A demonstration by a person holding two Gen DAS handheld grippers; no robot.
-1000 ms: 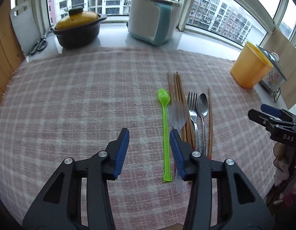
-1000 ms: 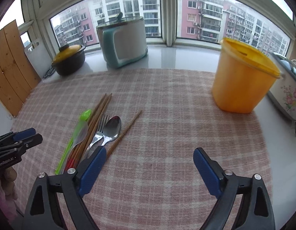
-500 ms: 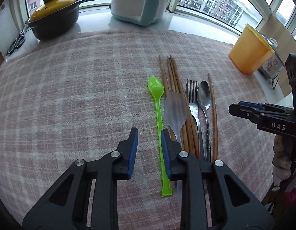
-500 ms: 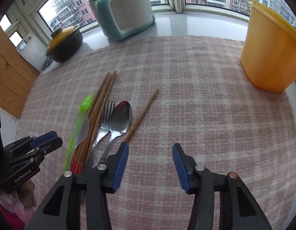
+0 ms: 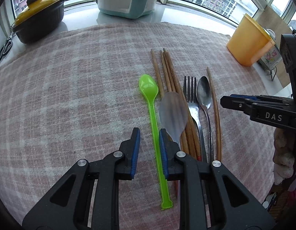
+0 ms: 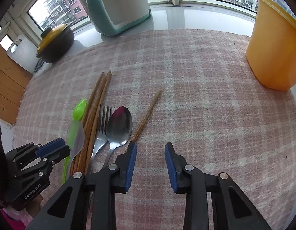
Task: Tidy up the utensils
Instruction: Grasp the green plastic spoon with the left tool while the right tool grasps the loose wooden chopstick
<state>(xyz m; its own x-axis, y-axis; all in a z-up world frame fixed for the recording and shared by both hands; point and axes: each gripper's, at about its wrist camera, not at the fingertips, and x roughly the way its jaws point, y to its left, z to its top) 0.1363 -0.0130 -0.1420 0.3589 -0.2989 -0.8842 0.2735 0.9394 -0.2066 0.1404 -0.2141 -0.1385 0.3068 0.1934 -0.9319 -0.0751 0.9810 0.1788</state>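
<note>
1. The left gripper (image 5: 149, 151) has just been narrowing its jaws; they stand close together with the green spoon (image 5: 154, 122) handle between them. The handle lies against the right-hand pad, a gap shows at the other, so it is not yet clamped.
2. The right gripper (image 6: 150, 163) has also just been closing. Its jaws stand at a middling gap over bare plaid cloth (image 6: 205, 105), nothing between them. The lone chopstick (image 6: 146, 117) ends just beside its left finger.
3. The utensils lie in one row near the cloth's front edge, the side nearest the person: green spoon, clear spoon (image 5: 172, 113) lying atop the chopstick bundle (image 5: 170, 80), then fork (image 5: 191, 97), metal spoon (image 5: 204, 94) and the lone chopstick.
4. Risks, as I judge them: the thin slick handle could twist or slip out as the pads meet; the right-hand finger stands just beside the clear spoon's neck and may nudge it off the bundle; the right gripper, closing where it is, would catch only cloth.
5. Hard to tell: whether either gripper's fingertips touch the cloth. The lower ends of the bundle, fork and metal spoon are hidden behind gripper bodies. No tray or holder for the utensils shows; the orange container (image 6: 276, 44) stands at the cloth's far right corner, its inside unseen.
</note>
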